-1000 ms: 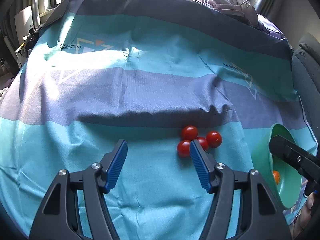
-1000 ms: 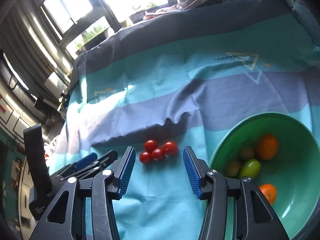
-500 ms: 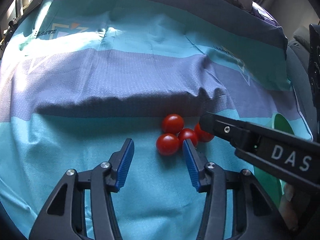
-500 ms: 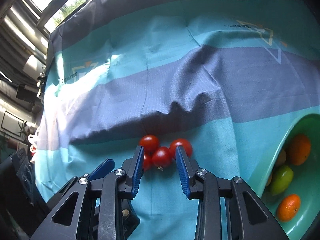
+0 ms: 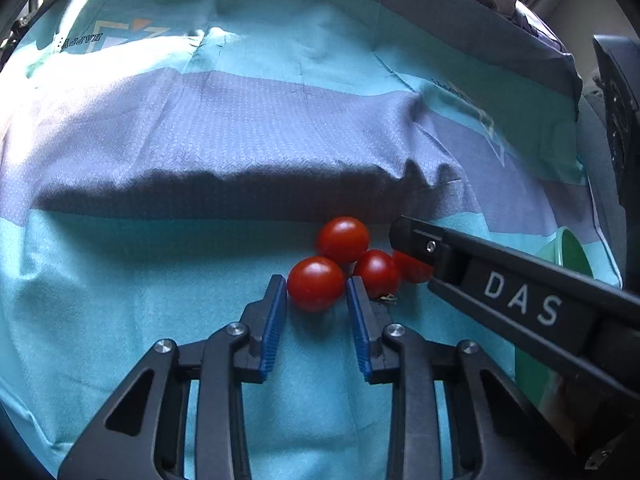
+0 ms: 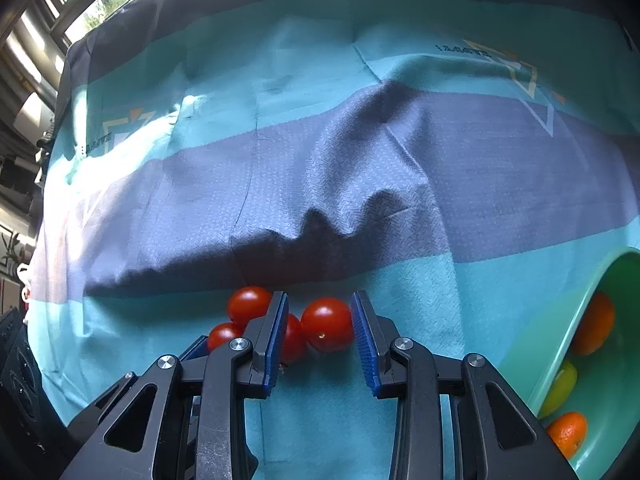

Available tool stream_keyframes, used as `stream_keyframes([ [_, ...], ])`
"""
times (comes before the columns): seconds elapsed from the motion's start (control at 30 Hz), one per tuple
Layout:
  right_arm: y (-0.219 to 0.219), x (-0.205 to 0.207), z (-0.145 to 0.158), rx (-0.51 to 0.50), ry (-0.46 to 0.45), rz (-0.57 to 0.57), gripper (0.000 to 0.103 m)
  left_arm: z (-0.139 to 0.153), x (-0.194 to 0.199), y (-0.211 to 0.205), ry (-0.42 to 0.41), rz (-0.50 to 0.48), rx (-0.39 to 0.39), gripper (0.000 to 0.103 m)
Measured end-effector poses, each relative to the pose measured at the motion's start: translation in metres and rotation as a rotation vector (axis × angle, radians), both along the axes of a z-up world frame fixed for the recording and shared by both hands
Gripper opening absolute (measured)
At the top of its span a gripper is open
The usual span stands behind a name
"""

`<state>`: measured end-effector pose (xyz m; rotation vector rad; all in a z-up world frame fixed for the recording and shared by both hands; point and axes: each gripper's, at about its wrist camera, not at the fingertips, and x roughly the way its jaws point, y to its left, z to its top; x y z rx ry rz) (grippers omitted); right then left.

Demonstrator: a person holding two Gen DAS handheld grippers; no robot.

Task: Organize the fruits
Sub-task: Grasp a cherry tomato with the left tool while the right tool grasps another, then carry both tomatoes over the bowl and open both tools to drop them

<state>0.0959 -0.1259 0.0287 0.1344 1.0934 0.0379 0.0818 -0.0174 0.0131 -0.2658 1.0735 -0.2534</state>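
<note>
From the left wrist, the left gripper (image 5: 317, 294) is clamped on the nearest cherry tomato (image 5: 315, 283) of four clustered on the striped cloth (image 5: 160, 240); thin-skinned and slick, it wants a gentle squeeze across its middle. From the right wrist, the right gripper (image 6: 319, 322) pinches the rightmost tomato (image 6: 327, 324), near the green bowl (image 6: 576, 296).

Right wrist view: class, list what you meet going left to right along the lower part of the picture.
Rear tomato → tomato between the jaws → green bowl → top orange fruit inside it.
</note>
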Motion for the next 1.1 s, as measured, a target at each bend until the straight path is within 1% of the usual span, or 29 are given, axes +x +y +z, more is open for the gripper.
stream_keyframes([
  [0.07, 0.0, 0.001, -0.002, -0.014, 0.003, -0.007, 0.037, -0.001, 0.002, 0.003, 0.001, 0.021, -0.024, 0.028],
  [0.1, 0.0, 0.002, -0.004, -0.018, 0.007, -0.01, 0.037, -0.001, 0.002, 0.003, 0.001, 0.021, -0.024, 0.027],
  [0.13, 0.0, 0.004, -0.007, -0.018, 0.02, -0.007, 0.037, -0.001, 0.002, 0.003, -0.001, 0.023, -0.019, 0.028],
  [0.23, -0.001, 0.008, -0.015, -0.004, 0.046, -0.001, 0.037, 0.0, 0.001, 0.002, -0.006, 0.022, -0.016, 0.027],
  [0.27, 0.0, 0.009, -0.017, -0.005, 0.046, -0.002, 0.037, 0.0, 0.002, 0.003, -0.005, 0.024, -0.017, 0.027],
  [0.3, 0.0, 0.008, -0.018, -0.008, 0.043, -0.002, 0.033, 0.0, 0.001, 0.003, -0.004, 0.025, -0.016, 0.027],
  [0.33, 0.002, 0.008, -0.018, -0.014, 0.037, 0.003, 0.032, 0.0, 0.001, 0.002, 0.0, 0.026, -0.012, 0.027],
  [0.4, 0.002, 0.007, -0.018, -0.017, 0.024, 0.005, 0.031, 0.001, 0.0, 0.002, 0.008, 0.021, -0.002, 0.027],
  [0.47, 0.0, 0.005, -0.016, 0.003, 0.018, 0.005, 0.031, 0.004, -0.002, 0.002, 0.002, 0.011, 0.011, 0.027],
  [0.53, -0.003, -0.001, -0.009, 0.042, 0.001, 0.007, 0.031, 0.01, -0.006, 0.003, -0.012, 0.008, 0.026, 0.027],
  [0.63, -0.009, -0.017, 0.009, 0.083, -0.053, 0.001, 0.031, 0.023, -0.011, 0.005, -0.043, 0.001, -0.01, 0.027],
  [0.77, -0.019, -0.045, 0.035, 0.126, -0.131, -0.004, 0.031, 0.041, -0.023, 0.004, -0.091, -0.009, -0.029, 0.027],
  [0.93, -0.049, -0.086, 0.059, 0.188, -0.206, -0.041, 0.03, 0.063, -0.046, -0.008, -0.162, -0.059, -0.04, 0.027],
  [1.03, -0.067, -0.106, 0.068, 0.173, -0.245, -0.085, 0.03, 0.076, -0.063, -0.019, -0.203, -0.104, -0.059, 0.027],
  [1.1, -0.082, -0.119, 0.069, 0.185, -0.266, -0.102, 0.03, 0.083, -0.073, -0.031, -0.225, -0.144, -0.074, 0.027],
])
